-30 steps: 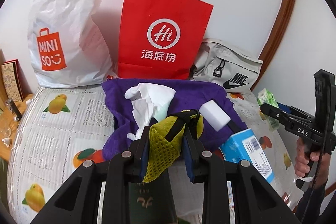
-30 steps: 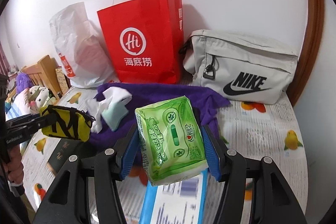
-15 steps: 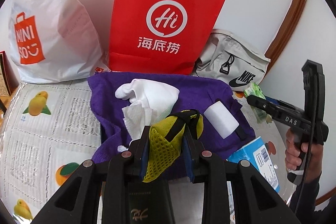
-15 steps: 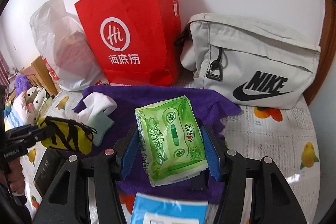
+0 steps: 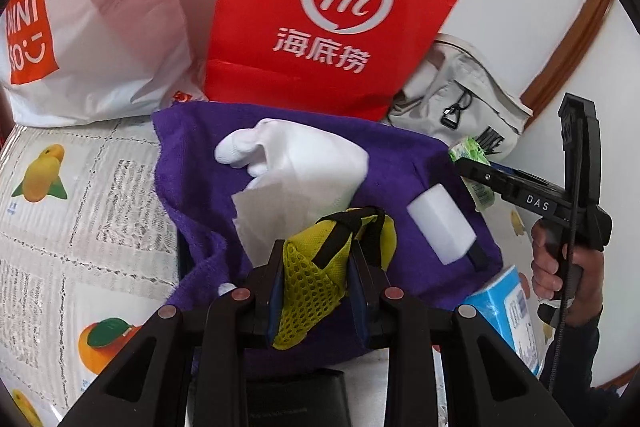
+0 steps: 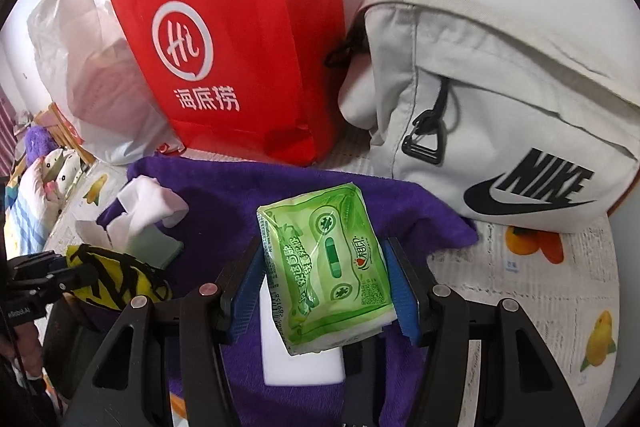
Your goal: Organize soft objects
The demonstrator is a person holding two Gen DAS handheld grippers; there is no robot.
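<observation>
Left gripper (image 5: 316, 283) clamped on a yellow mesh pouch (image 5: 316, 279), held above the near edge of the purple towel (image 5: 400, 163). Right gripper (image 6: 326, 287) closed on a green tissue pack (image 6: 326, 267), held over the towel's right part, just above a white sponge block (image 6: 302, 363).

Handling, as judged:
- Pouch: light, limp mesh; squashes flat between the pads and sags below them. Black strap (image 5: 340, 239) loops loose and could snag. Best taken across the body, as now.
- Tissue pack: light, spongy, with slick plastic film; may slide if the squeeze slackens. Held by its long sides, near the lower half; top half juts free.

Looks:
- Pouch: bright yellow netting, black trim, crumpled.
- Pack: glossy green wrapper with cassette print, rectangular, slightly puffed, tilted left.

Also on the towel: white sock (image 5: 304, 155) and crumpled tissue (image 5: 272, 215). Red bag (image 6: 240, 47), white plastic bag (image 5: 88, 27) and grey Nike bag (image 6: 500, 107) stand along the table's far edge by the wall.
</observation>
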